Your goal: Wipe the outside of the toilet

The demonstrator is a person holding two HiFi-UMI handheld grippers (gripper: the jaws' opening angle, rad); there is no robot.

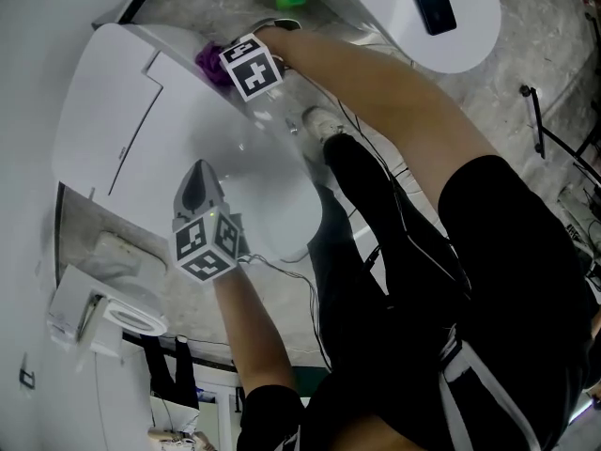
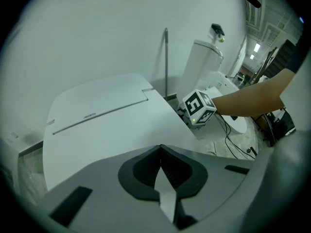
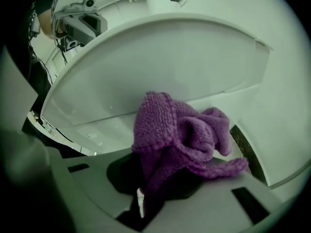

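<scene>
The white toilet [image 1: 113, 111] lies under me in the head view, its flat tank lid [image 2: 97, 115] filling the left gripper view. My right gripper [image 1: 225, 64] is shut on a bunched purple knitted cloth [image 1: 210, 62], pressed against the toilet's curved white side [image 3: 160, 57] beside the tank. The cloth [image 3: 180, 135] spills out over the jaws of the right gripper [image 3: 146, 183]. My left gripper [image 1: 197, 175] hovers above the closed toilet lid [image 1: 282, 205], jaws together and holding nothing. From the left gripper [image 2: 160, 154] I see the right gripper's marker cube [image 2: 198, 108].
A second white toilet [image 1: 423, 17] with a black item on it stands at the upper right, a green object [image 1: 291, 0] on the floor beside it. Cables [image 1: 394, 172] run over the stone floor. A white bin [image 1: 122, 318] sits lower left. The person's black-clad legs [image 1: 451, 280] fill the right.
</scene>
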